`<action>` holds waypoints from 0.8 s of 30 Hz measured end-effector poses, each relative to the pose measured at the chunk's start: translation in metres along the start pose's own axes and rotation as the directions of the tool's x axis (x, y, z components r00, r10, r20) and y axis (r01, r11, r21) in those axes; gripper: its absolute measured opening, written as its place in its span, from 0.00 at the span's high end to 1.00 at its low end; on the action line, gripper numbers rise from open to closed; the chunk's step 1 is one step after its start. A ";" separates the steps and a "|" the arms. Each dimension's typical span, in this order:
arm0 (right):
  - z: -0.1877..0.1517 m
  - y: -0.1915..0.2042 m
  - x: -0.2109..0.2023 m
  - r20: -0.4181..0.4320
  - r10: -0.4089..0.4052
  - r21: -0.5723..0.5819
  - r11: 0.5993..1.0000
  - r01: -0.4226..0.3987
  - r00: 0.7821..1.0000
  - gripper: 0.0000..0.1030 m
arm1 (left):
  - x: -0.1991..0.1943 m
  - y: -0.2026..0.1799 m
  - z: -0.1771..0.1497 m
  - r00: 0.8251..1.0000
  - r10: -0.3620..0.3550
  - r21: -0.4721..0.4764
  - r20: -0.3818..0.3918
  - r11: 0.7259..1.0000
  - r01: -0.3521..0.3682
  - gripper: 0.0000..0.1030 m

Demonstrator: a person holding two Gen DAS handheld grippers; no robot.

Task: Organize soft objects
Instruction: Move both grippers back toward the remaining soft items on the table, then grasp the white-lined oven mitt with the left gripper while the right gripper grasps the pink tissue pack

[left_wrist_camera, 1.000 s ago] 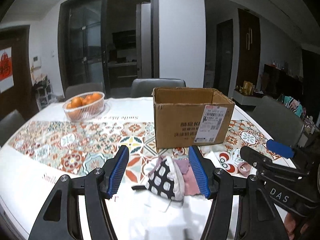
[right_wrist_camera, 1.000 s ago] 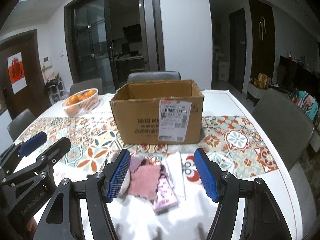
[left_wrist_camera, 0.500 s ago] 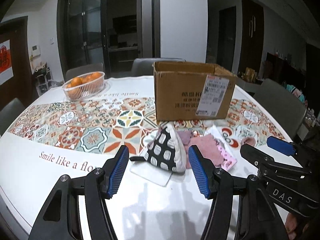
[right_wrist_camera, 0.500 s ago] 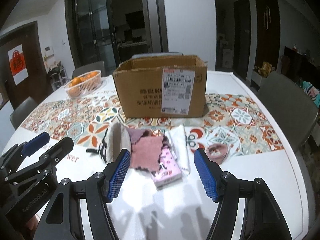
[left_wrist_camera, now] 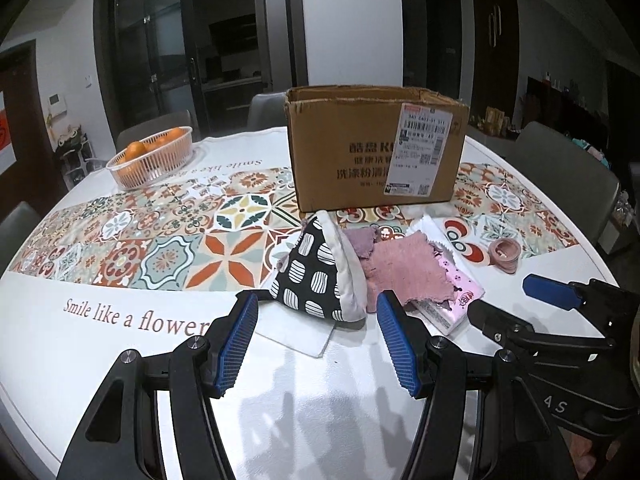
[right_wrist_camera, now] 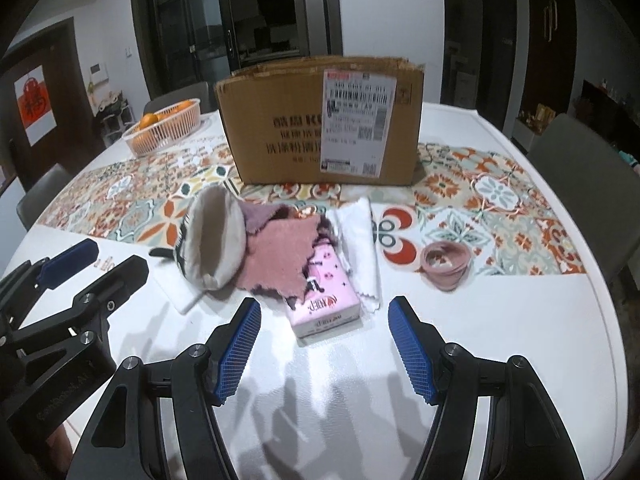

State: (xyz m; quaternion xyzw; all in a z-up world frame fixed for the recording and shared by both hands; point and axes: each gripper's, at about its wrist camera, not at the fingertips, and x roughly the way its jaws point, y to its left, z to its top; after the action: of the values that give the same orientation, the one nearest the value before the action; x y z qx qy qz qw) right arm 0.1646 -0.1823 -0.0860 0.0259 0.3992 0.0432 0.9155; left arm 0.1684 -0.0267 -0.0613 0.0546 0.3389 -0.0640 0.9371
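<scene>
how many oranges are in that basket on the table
3 show: oranges in the basket, far left of the cardboard box. More may lie hidden underneath.

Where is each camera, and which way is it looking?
Left wrist: sits on the left tongs, facing the black-and-white oven mitt and cardboard box; its own open blue fingers show, with the right tongs off to the right.
Right wrist: sits on the right tongs, facing the pink tissue pack; its own open fingers show, with the left tongs off to the left.
Both share the box, mitt, pink cloth and orange basket.
</scene>
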 end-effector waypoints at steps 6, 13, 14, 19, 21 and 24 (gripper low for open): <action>-0.003 -0.002 0.020 -0.041 0.020 -0.022 1.000 -0.021 0.999 0.34 | 0.018 -0.005 0.000 1.000 -0.002 0.008 -0.022 1.000 0.002 0.41; -0.005 0.003 0.029 -0.026 -0.008 -0.095 0.995 0.006 1.000 0.34 | 0.035 -0.008 -0.002 0.999 -0.007 0.012 -0.044 1.000 0.008 0.42; -0.006 0.004 0.030 -0.020 -0.015 -0.114 0.993 0.012 1.000 0.34 | 0.037 -0.009 -0.002 0.999 -0.007 0.015 -0.046 1.000 0.008 0.42; -0.008 0.012 0.035 -0.006 -0.033 -0.185 0.982 0.031 0.999 0.34 | 0.050 -0.011 -0.002 0.998 -0.007 0.020 -0.061 1.000 0.008 0.43; -0.008 0.014 0.037 0.000 -0.032 -0.204 0.979 0.032 0.999 0.34 | 0.056 -0.012 -0.003 0.998 -0.004 0.024 -0.069 1.000 0.006 0.44; -0.007 0.016 0.040 0.003 -0.035 -0.221 0.975 0.035 0.999 0.34 | 0.064 -0.012 -0.002 0.996 -0.002 0.023 -0.084 1.000 0.004 0.46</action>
State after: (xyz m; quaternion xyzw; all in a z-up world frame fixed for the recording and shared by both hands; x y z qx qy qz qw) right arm 0.1861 -0.1625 -0.1185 -0.0830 0.3926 0.0710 0.9132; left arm 0.2138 -0.0431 -0.1044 0.0677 0.3774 -0.0670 0.9211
